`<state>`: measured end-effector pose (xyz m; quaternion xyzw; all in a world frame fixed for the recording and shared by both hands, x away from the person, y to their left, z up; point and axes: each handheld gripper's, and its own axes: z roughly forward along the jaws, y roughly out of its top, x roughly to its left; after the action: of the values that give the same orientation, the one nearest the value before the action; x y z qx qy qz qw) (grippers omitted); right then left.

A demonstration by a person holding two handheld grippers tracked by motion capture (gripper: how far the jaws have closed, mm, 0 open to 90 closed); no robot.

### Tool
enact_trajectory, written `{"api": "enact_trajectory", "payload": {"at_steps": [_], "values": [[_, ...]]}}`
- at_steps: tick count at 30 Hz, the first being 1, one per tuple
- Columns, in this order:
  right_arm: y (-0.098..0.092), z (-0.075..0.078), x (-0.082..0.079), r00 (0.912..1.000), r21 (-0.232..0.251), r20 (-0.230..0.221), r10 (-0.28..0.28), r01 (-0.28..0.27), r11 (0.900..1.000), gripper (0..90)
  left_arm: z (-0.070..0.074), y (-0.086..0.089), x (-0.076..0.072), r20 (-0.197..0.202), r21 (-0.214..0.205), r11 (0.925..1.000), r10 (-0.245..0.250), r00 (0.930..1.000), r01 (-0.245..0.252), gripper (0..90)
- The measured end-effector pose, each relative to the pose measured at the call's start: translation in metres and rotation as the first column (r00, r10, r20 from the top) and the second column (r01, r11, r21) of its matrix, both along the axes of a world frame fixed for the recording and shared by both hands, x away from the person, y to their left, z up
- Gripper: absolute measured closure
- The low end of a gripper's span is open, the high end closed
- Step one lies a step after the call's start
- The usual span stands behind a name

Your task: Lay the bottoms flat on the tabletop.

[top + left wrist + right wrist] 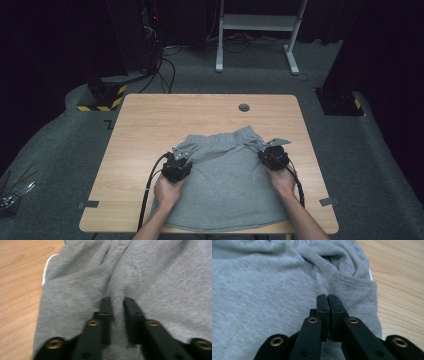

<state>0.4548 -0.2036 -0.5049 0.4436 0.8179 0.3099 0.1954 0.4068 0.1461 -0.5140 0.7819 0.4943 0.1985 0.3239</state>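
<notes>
A pair of grey sweat shorts (227,187) lies flat on the wooden table (150,125), waistband toward the far side. My left gripper (183,155) rests on the shorts' left side just below the waistband. In the left gripper view its jaws (117,301) stand a little apart with a raised ridge of grey cloth (117,290) pinched between them. My right gripper (268,151) sits on the shorts' right side near the waistband. In the right gripper view its jaws (327,297) are pressed together over the cloth (262,290), and no fabric shows between them.
A round cable hole (244,107) sits near the table's far edge. Bare wood (402,285) lies to either side of the shorts. A white-legged stand (257,30) and cables are on the floor beyond the table. Tape marks (328,201) sit near the front corners.
</notes>
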Motion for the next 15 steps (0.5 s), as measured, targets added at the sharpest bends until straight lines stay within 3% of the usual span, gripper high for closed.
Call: {"api": "enact_trajectory", "payload": {"at_steps": [3, 6, 8, 11, 15], "values": [[0.0, 0.002, 0.011, 0.9997, -0.01, 0.008, -0.025, 0.025, 0.9996, 89.4, 0.004, 0.003, 0.016, 0.004, 0.032, 0.9994, 0.014, 0.9999, -0.015, 84.1], [-0.005, 0.009, 0.022, 0.9976, 0.002, 0.024, -0.065, 0.065, 0.9979, 89.2, 0.008, 0.009, 0.035, -0.002, -0.006, 0.9977, 0.067, 0.9978, -0.067, 84.1], [-0.008, 0.013, 0.026, 0.9957, 0.007, 0.039, -0.084, 0.084, 0.9964, 88.0, 0.01, 0.01, 0.039, 0.014, -0.019, 0.9971, 0.074, 0.9971, -0.074, 81.4], [-0.007, 0.016, 0.02, 0.9965, 0.034, 0.038, -0.075, 0.073, 0.9967, 74.6, 0.014, 0.009, 0.032, 0.021, -0.026, 0.9981, 0.057, 0.9981, -0.057, 63.0], [-0.005, 0.022, -0.008, 0.9985, 0.049, 0.053, -0.011, 0.009, 0.9988, 61.3, 0.019, 0.008, 0.006, 0.018, -0.017, 0.9996, -0.024, 0.9996, 0.024, 48.1]]}}
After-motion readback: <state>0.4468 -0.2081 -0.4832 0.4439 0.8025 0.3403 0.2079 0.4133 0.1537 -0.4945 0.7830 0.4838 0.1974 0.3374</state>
